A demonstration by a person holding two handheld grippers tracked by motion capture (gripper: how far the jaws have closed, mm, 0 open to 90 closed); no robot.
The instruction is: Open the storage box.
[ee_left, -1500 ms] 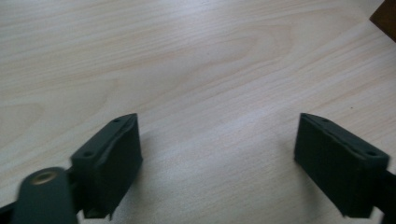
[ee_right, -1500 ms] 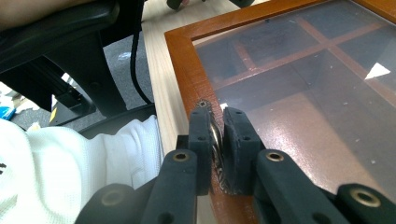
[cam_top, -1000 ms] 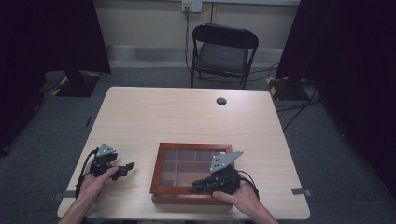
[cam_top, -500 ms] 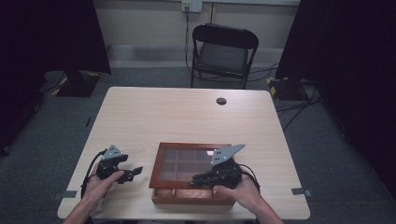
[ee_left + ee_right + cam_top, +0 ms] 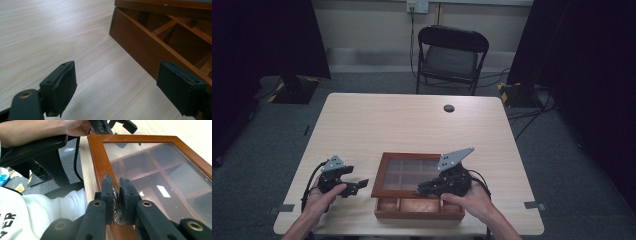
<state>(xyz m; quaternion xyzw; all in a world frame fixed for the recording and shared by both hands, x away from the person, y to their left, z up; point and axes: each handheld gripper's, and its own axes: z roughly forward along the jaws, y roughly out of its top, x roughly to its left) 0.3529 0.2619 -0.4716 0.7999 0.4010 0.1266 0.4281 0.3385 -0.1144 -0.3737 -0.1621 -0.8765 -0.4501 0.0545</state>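
A: Where is the wooden box (image 5: pixel 418 200) relative to the two tongs?

B: It sits on the near half of the surface (image 5: pixel 412 125), close to the front edge. The right tongs (image 5: pixel 418 191) reach over its front from the person's right hand (image 5: pixel 472 200), and the left tongs (image 5: pixel 362 184) hang just beside its left wall, apart from it.

A: What are the right tongs doing?

B: In the right gripper view, the right tongs (image 5: pixel 117 195) are pressed together on a small ornate brass latch (image 5: pixel 115 205) fixed to the front rail of the glass-paned lid (image 5: pixel 150 170). The pads pinch that metal tab from both sides. The lid is tilted up at the front; in the high view, the open compartments (image 5: pixel 412 204) of the tray show beneath its raised edge.

A: And the left tongs?

B: Spread, with nothing between them. In the left gripper view, the left tongs (image 5: pixel 117 85) have bare wood-grain surface in the gap, and the box's side wall (image 5: pixel 140 52) runs close past the right-hand pad (image 5: pixel 180 92); whether the pad touches the wall I cannot tell. Dividers show inside the box under the lifted lid.

A: What about the surface and the room?

B: The surface is pale wood laminate with a small dark round disc (image 5: pixel 449 108) near its far edge. Behind it stands a black folding chair (image 5: pixel 451 57) on grey carpet, with cables trailing on the floor and dark curtains (image 5: pixel 582 75) on both sides.
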